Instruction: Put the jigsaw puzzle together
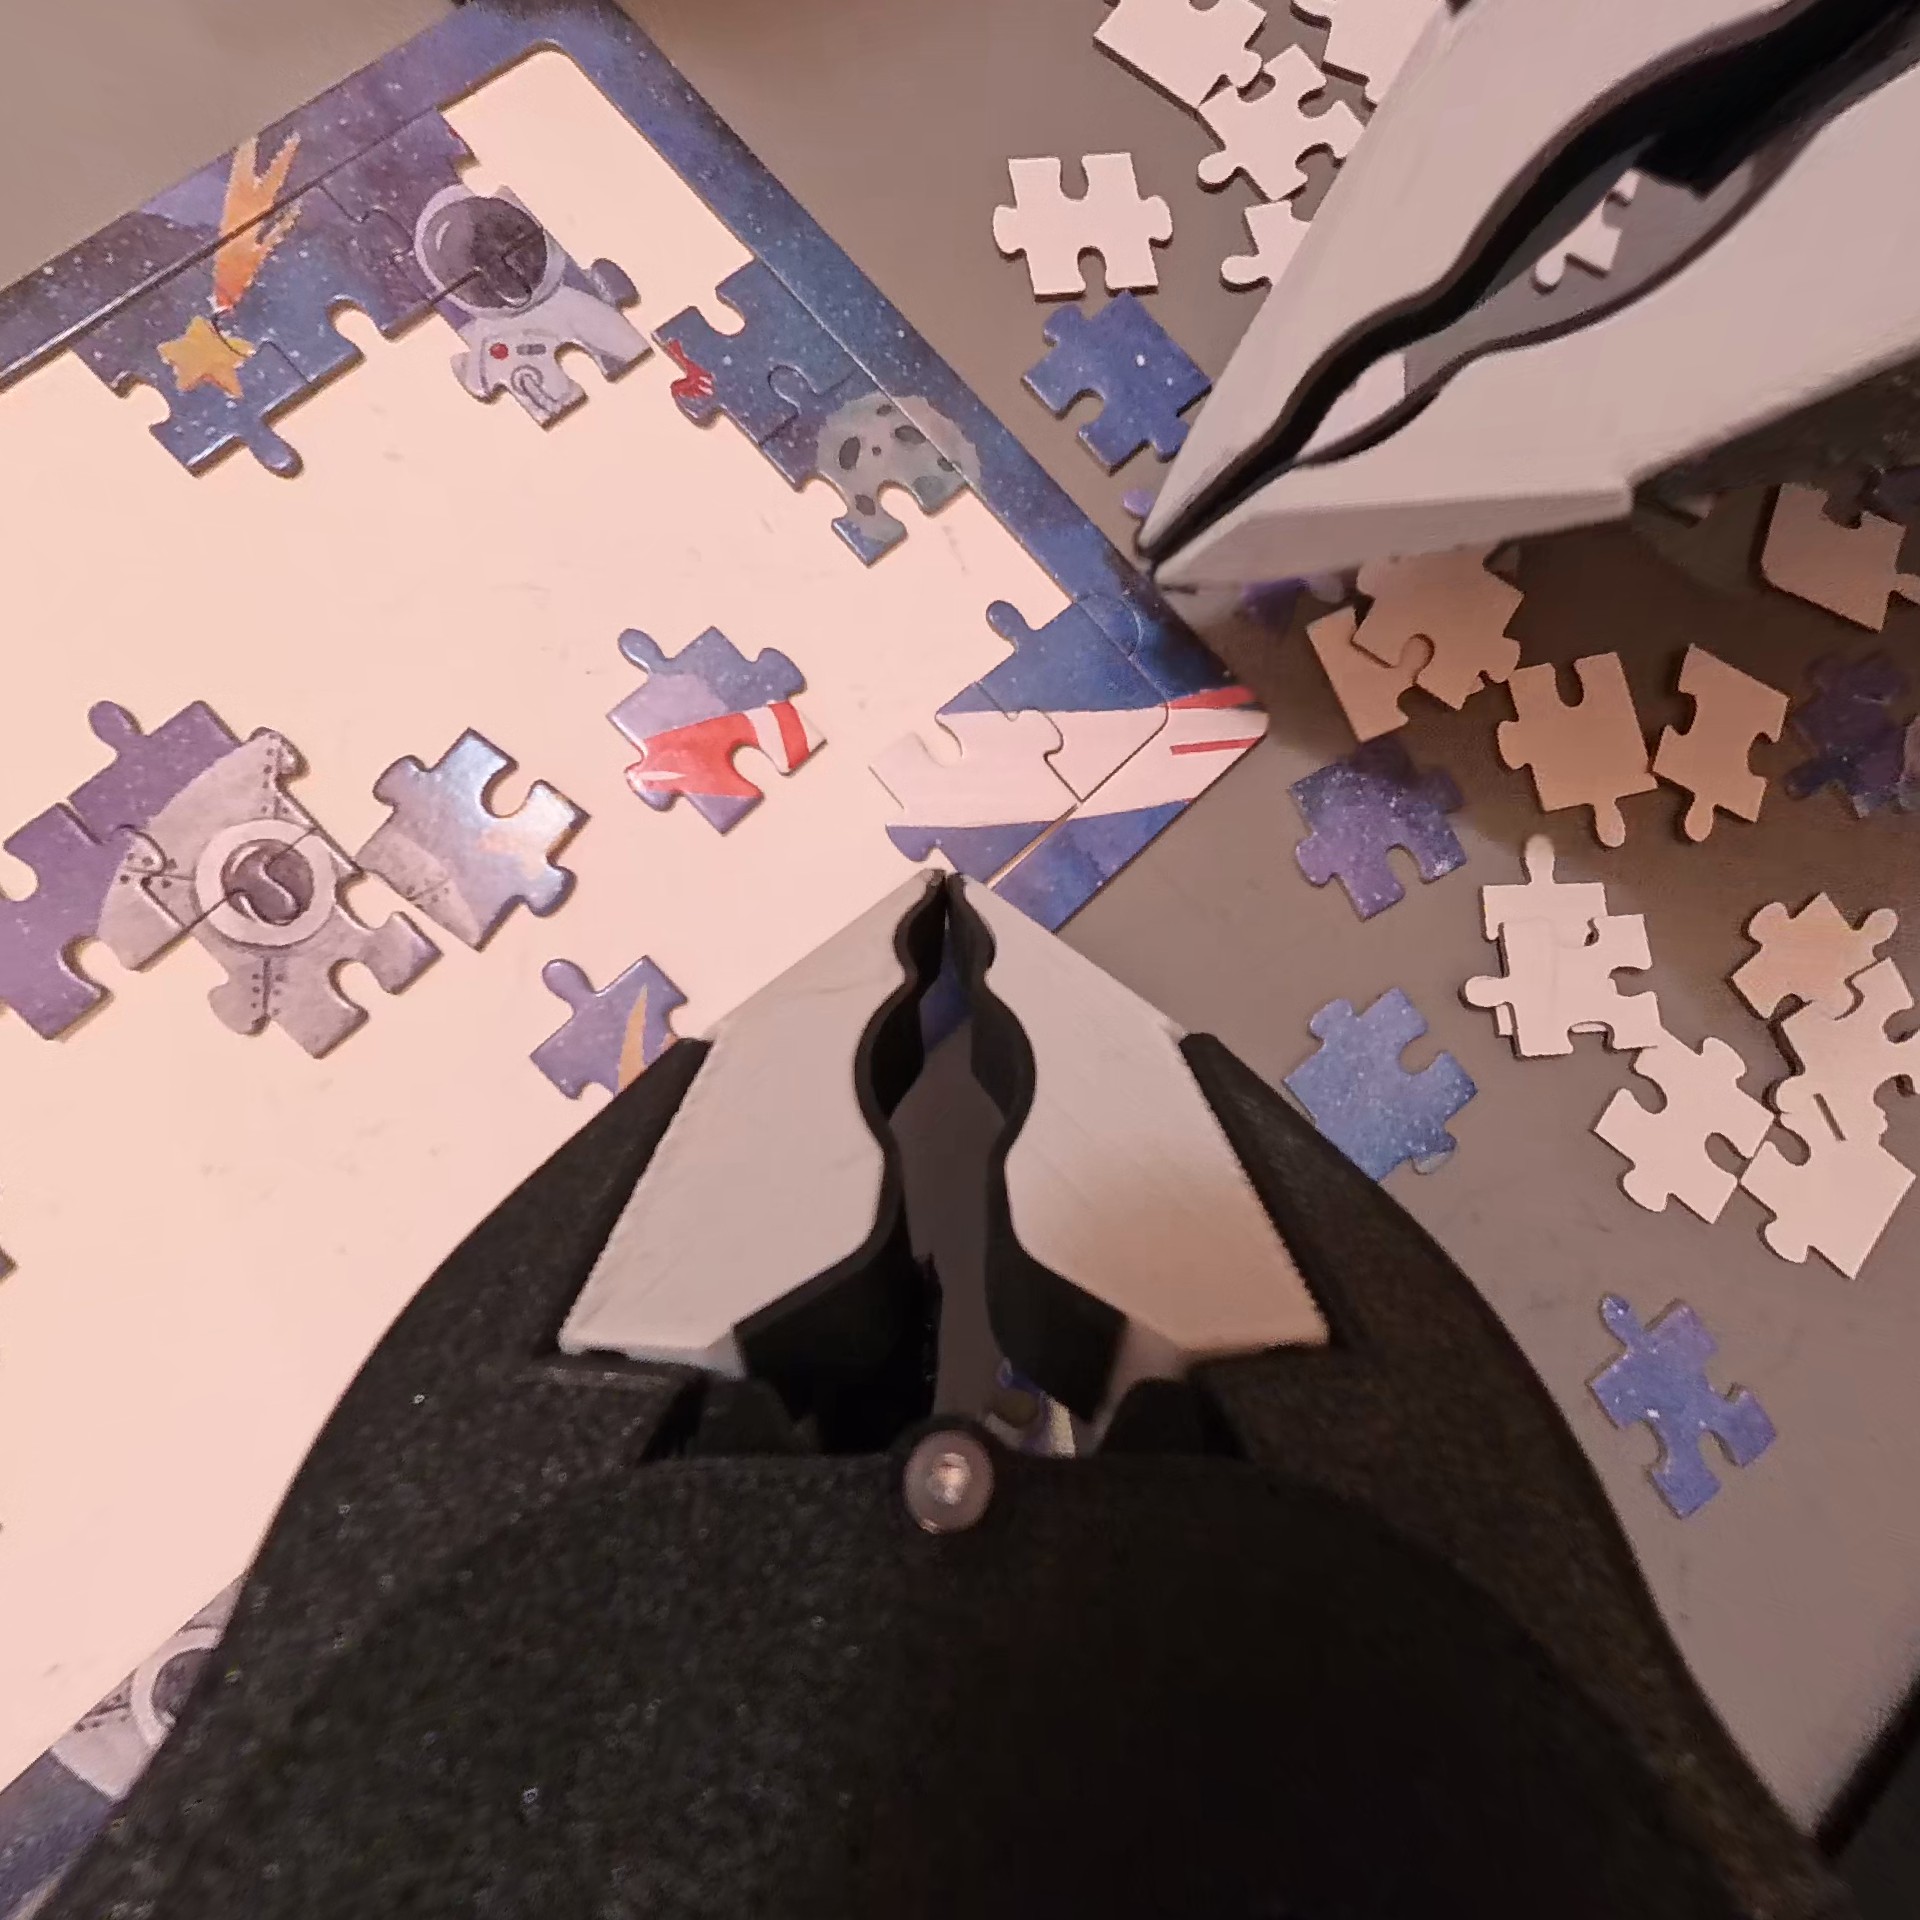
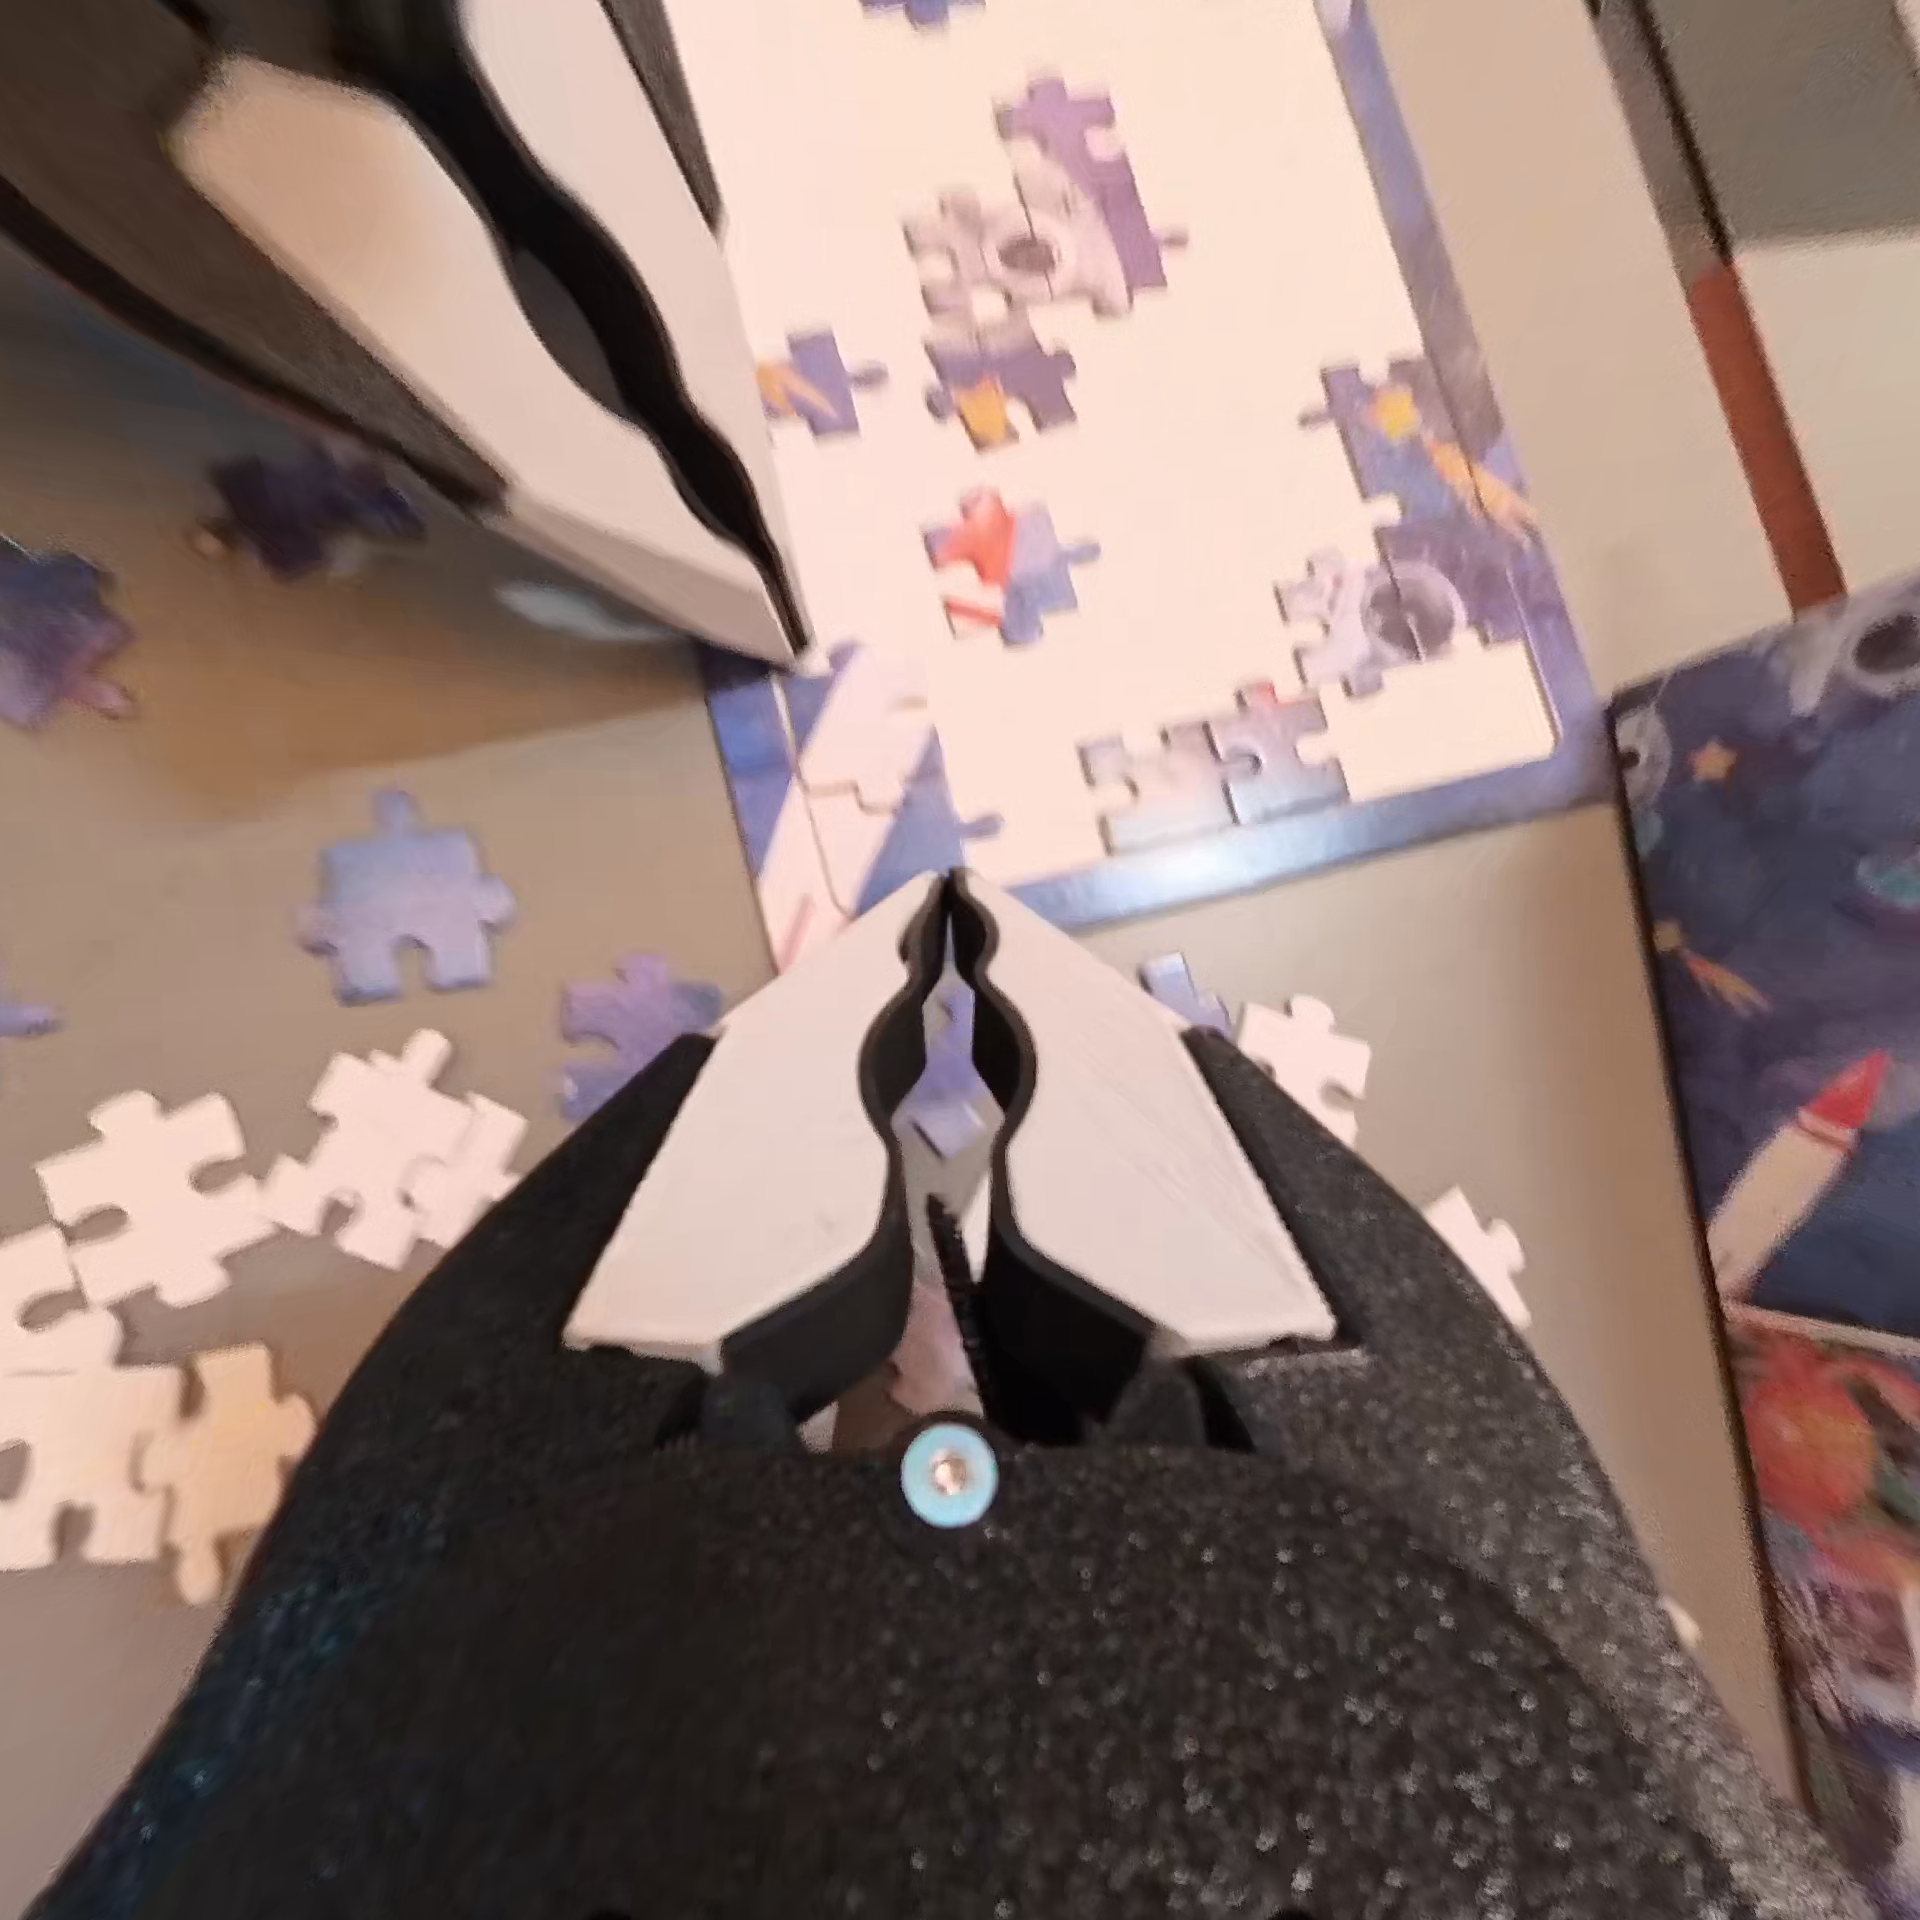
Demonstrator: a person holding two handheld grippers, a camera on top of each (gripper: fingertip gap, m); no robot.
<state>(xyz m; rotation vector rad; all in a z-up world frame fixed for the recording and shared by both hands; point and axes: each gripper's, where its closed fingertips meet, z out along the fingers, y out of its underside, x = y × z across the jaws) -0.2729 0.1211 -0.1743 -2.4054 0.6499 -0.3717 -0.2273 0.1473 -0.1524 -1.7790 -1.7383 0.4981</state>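
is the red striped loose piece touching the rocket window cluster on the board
Apart. The left wrist view shows bare cream board between the red striped piece and the window cluster.

Flat grey-brown tabletop [image 1: 1195,966], matte, smooth, with faint scuffs and specks. Warm indoor light from above; soft shadows, a slight pinkish cast on pale surfaces. In the right wrist view, same tabletop [image 2: 1351,1039] filling most of the field, blurred. At far right there, a table edge: dark strip [image 2: 1662,125] running near-to-far, a reddish-brown band [image 2: 1745,416] beside it. Beyond the edge, a pale surface [image 2: 1829,301] lower down, perhaps floor, with a darker grey patch [image 2: 1808,114] farther off; too blurred to tell more. No walls or windows in view.
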